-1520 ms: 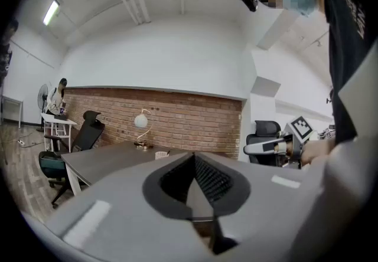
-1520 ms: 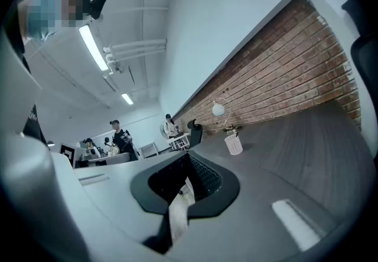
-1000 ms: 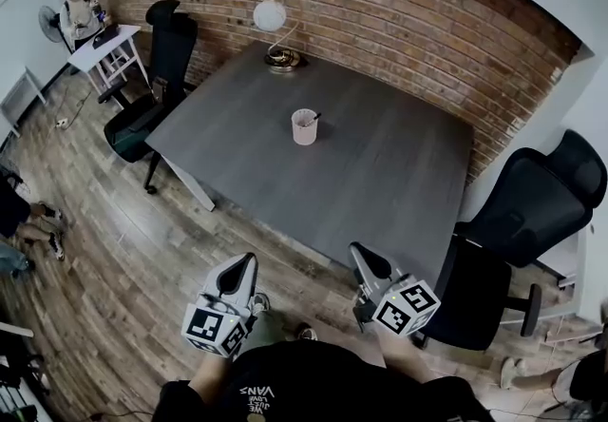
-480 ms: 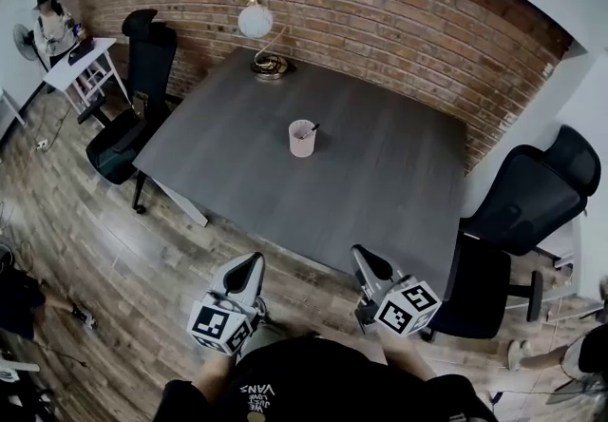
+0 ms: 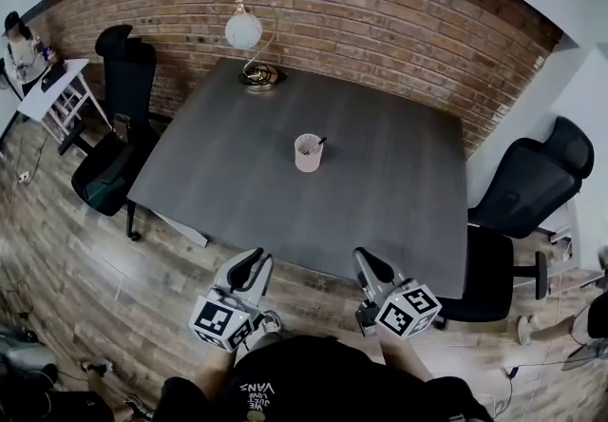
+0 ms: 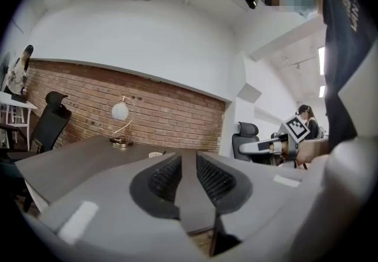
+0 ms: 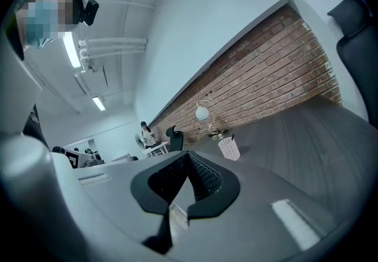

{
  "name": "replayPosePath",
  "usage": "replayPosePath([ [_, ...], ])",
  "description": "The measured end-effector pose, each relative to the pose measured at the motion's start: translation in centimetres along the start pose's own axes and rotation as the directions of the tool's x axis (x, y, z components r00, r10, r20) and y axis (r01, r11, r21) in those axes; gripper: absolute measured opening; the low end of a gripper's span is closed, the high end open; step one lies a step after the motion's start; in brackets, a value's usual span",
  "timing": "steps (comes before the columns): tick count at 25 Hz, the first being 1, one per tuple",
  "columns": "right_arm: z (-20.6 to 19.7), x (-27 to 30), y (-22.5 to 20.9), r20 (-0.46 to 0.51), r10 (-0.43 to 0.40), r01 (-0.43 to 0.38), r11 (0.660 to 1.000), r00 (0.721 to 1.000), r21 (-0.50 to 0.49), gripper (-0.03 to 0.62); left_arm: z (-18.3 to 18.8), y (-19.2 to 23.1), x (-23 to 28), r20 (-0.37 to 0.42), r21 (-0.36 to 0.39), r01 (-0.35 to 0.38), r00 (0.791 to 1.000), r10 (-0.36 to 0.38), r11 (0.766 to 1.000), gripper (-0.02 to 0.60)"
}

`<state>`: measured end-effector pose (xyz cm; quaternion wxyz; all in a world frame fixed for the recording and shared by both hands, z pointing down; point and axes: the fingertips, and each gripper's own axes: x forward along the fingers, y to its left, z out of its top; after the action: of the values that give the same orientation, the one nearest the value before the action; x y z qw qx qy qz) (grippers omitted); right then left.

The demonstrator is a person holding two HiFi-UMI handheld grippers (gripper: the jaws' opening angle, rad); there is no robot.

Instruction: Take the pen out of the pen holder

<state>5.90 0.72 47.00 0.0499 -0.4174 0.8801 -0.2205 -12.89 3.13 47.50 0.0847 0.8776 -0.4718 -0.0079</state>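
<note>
A white mesh pen holder (image 5: 307,153) stands near the middle of the dark grey table (image 5: 399,201), with a dark pen (image 5: 317,143) leaning out of it to the right. Both grippers hover near my body, short of the table's near edge and far from the holder. My left gripper (image 5: 250,266) has its jaws a little apart with nothing between them (image 6: 189,157). My right gripper (image 5: 366,262) is shut and holds nothing (image 7: 188,154). The right gripper view shows the pen holder (image 7: 229,148) and the pen (image 7: 233,136) ahead; the left gripper view shows only the rim of the pen holder (image 6: 155,154).
A globe lamp (image 5: 243,30) stands at the table's far left corner before a brick wall (image 5: 380,2). One black office chair (image 5: 119,116) stands left of the table and two others (image 5: 532,182) stand to the right. The floor is wood. People are further back in the room.
The head view has shifted, so the table sits more centred. The left gripper's jaws now show a small gap. Both grippers stay close to my body; the pen and holder have not moved.
</note>
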Motion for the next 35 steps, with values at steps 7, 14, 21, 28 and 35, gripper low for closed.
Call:
replayPosePath([
  [7,-0.8,2.9,1.6,0.039,-0.087,0.086,0.996,0.995,0.027,0.002,-0.2,4.6,-0.2,-0.038,0.003,0.092,0.995,-0.092,0.996,0.118],
  [14,-1.5,3.7,1.9,0.058,-0.174,0.171,0.984,0.983,0.050,0.002,-0.2,7.3,0.6,-0.068,0.012,0.164,0.984,-0.163,0.986,0.138],
  [21,-1.4,3.8,0.2,0.060,-0.207,0.203,0.977,0.976,0.066,0.002,-0.4,7.8,3.8,-0.090,0.031,0.201,0.976,-0.198,0.979,0.153],
  [28,0.1,6.0,-3.0,0.045,-0.158,0.155,0.986,0.986,0.066,0.002,-0.2,7.8,8.4,-0.095,0.049,0.180,0.980,-0.175,0.982,0.155],
  [35,1.9,8.2,-6.5,0.021,-0.110,0.109,0.992,0.994,0.059,0.002,0.0,8.7,13.6,-0.102,0.065,0.152,0.984,-0.145,0.986,0.155],
])
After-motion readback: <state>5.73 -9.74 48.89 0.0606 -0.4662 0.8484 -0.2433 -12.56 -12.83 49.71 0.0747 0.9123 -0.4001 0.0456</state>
